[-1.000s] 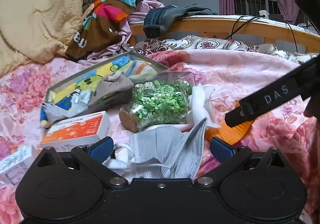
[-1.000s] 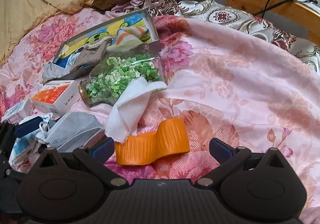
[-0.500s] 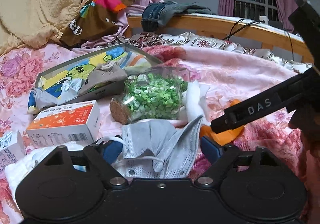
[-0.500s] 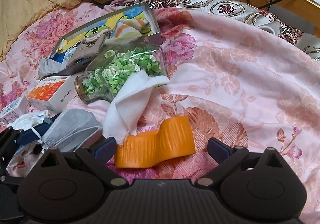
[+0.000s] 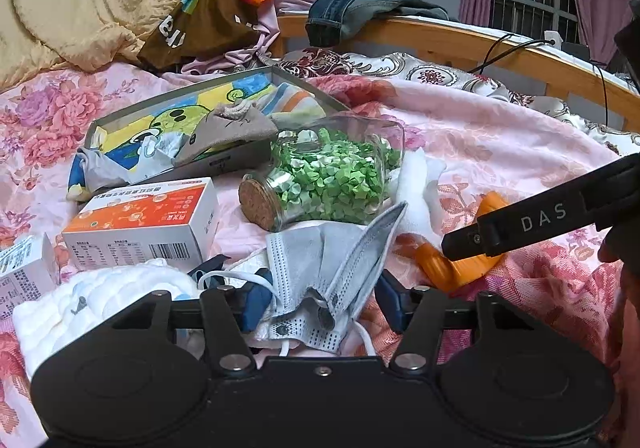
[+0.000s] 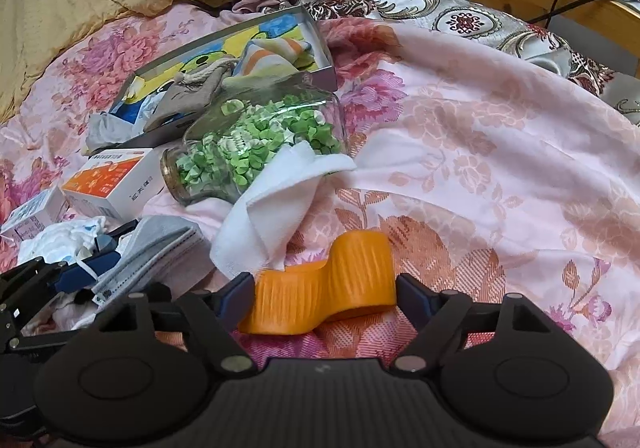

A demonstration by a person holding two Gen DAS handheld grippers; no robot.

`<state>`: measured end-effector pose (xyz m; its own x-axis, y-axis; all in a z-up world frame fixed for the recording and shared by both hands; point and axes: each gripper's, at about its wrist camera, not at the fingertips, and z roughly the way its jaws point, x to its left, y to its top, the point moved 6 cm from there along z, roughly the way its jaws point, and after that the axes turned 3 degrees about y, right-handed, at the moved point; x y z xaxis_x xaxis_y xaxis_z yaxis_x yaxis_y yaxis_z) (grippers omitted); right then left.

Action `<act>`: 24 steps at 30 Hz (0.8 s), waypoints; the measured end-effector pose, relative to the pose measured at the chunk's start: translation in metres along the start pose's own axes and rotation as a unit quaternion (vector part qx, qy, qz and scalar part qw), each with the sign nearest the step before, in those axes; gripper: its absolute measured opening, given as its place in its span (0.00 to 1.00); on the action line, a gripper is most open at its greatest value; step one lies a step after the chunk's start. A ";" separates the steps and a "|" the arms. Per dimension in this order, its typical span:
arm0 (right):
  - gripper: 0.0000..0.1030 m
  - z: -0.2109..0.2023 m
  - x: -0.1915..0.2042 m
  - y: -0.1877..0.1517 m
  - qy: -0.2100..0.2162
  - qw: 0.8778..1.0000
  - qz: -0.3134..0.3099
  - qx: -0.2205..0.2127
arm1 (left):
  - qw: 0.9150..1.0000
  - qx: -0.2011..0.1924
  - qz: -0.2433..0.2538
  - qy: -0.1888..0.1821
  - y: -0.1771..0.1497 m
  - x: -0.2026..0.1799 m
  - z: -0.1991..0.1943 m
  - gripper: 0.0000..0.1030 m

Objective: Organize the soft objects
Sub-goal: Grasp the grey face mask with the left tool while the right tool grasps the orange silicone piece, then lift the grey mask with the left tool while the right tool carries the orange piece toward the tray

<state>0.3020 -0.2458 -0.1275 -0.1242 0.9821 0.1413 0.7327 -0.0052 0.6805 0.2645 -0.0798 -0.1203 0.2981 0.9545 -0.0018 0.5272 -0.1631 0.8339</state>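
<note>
A grey face mask (image 5: pixel 320 268) lies bunched on the pink flowered bedspread between the blue pads of my left gripper (image 5: pixel 322 304). Its jaws are closing, and both pads touch the mask's folds. An orange ribbed soft piece (image 6: pixel 320 284) sits between the pads of my right gripper (image 6: pixel 324 292), whose jaws are also closing, with a pad against each end. In the left wrist view the right gripper shows as a black bar (image 5: pixel 540 216) across the orange piece (image 5: pixel 444 268). A white cloth (image 6: pixel 276 204) is draped from the jar down to the orange piece.
A corked glass jar of green paper stars (image 5: pixel 328 180) lies on its side behind the mask. Nearby are an orange-and-white carton (image 5: pixel 148 216), a white quilted cloth (image 5: pixel 100 296) and an open shallow box (image 5: pixel 116 120) with small fabric items. Clothes and a wooden bed rail (image 5: pixel 460 40) are at the back.
Both pairs of jaws have narrowed. The left pads have come in onto the mask, which has bunched up. The right pads have reached the ends of the orange piece.
</note>
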 end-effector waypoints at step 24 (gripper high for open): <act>0.23 -0.001 -0.008 0.002 -0.028 0.999 0.004 -0.016 | 1.000 -0.016 -0.008 -0.002 0.001 -0.001 -0.007 0.26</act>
<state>0.3042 -0.2541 -0.1268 -0.0805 0.9910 0.1072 0.7116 -0.0182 0.7024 0.2596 -0.0789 -0.1153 0.2937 0.9557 -0.0177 0.5067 -0.1400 0.8507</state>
